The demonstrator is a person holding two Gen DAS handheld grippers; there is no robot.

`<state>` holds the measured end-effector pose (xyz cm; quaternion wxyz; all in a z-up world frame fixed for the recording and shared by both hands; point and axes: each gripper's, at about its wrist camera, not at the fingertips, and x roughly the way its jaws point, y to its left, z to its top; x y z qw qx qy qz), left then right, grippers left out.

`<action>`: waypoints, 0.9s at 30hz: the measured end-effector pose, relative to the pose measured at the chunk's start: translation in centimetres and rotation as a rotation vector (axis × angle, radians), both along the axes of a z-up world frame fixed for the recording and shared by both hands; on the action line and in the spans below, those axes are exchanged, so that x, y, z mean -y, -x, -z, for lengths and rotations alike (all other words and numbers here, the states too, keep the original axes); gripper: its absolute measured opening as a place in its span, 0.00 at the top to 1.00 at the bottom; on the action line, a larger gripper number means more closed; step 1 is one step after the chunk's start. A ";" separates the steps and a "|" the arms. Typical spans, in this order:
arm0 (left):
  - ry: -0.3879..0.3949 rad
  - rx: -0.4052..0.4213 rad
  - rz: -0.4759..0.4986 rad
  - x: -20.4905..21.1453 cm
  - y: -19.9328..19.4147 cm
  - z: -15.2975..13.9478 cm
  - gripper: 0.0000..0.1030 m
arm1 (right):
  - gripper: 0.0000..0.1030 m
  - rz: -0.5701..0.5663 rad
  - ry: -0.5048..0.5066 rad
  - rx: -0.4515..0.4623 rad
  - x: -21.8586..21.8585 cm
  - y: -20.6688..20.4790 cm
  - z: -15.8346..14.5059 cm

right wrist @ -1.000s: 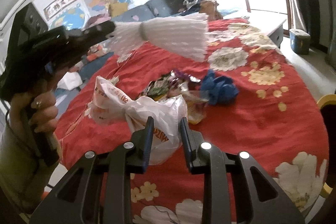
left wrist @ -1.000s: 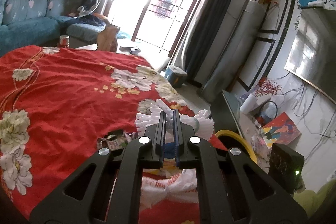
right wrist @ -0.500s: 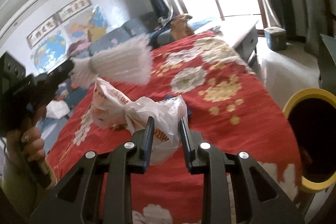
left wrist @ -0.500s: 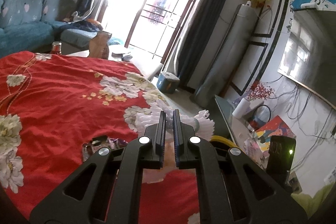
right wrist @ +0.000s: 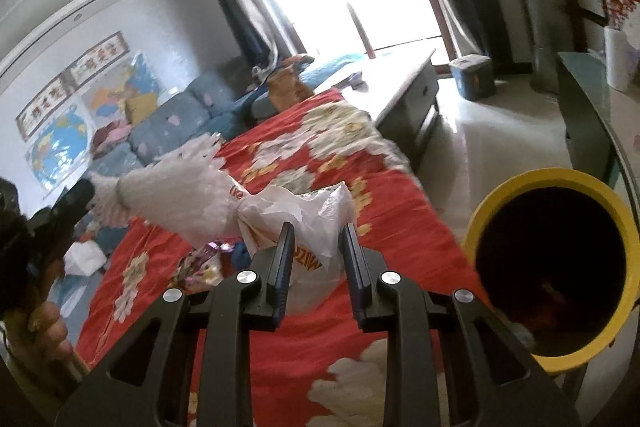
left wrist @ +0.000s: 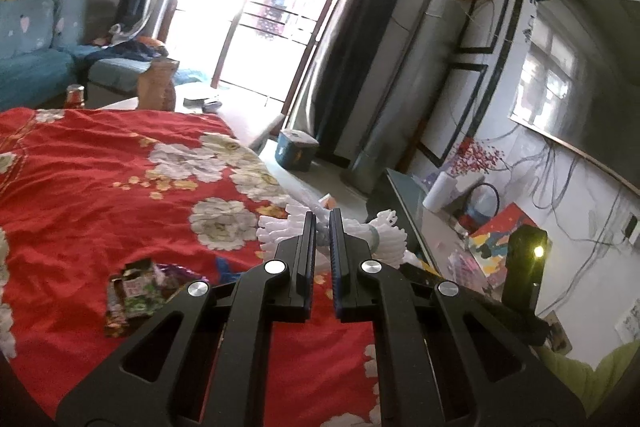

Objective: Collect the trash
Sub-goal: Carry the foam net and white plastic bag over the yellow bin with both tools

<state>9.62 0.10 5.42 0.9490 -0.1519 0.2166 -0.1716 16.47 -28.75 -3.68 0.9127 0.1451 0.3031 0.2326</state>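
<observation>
My right gripper (right wrist: 318, 239) is shut on a knotted white plastic bag (right wrist: 304, 207) and holds it above the red flowered cloth (right wrist: 400, 211). To its right, the yellow-rimmed bin (right wrist: 548, 175) stands beside the table edge, its dark mouth open. My left gripper (left wrist: 322, 223) is shut on a white foam net sleeve (left wrist: 388, 239). The right wrist view also shows this sleeve (right wrist: 176, 195), just left of the bag. Crumpled snack wrappers (left wrist: 136, 291) and a blue wad (right wrist: 236, 255) lie on the cloth.
A person's hand (right wrist: 44, 327) holds the left gripper's handle at the lower left. A low grey table (right wrist: 404, 79) and a blue box (right wrist: 472, 75) on the floor lie beyond the cloth. A glass-topped stand (right wrist: 584, 95) runs along the right wall behind the bin.
My right gripper has swung right with the bag, and the yellow bin has come into view and grown large. My left gripper drifted the same way, with the foam sleeve still in it.
</observation>
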 end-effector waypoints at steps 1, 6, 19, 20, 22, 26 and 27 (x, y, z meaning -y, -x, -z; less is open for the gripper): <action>-0.003 0.000 0.008 0.4 -0.1 0.0 0.97 | 0.77 0.010 -0.002 -0.001 0.4 -0.2 0.1; -0.018 -0.006 0.042 2.0 -0.5 0.2 0.97 | 0.77 0.067 -0.013 -0.002 2.3 -0.8 0.2; -0.056 -0.029 0.115 6.0 -1.7 0.8 0.97 | 0.77 0.205 -0.031 0.005 6.7 -1.6 0.8; -0.057 -0.031 0.120 6.2 -1.9 0.9 0.97 | 0.77 0.215 -0.033 0.005 7.0 -1.6 0.8; -0.063 -0.033 0.128 6.7 -2.1 1.1 0.97 | 0.77 0.231 -0.037 0.003 7.7 -1.6 1.0; -0.078 -0.042 0.150 8.0 -2.5 1.5 0.97 | 0.77 0.263 -0.043 -0.002 9.2 -2.0 1.3; -0.081 -0.044 0.156 8.3 -2.6 1.6 0.97 | 0.77 0.269 -0.044 -0.004 9.5 -2.0 1.5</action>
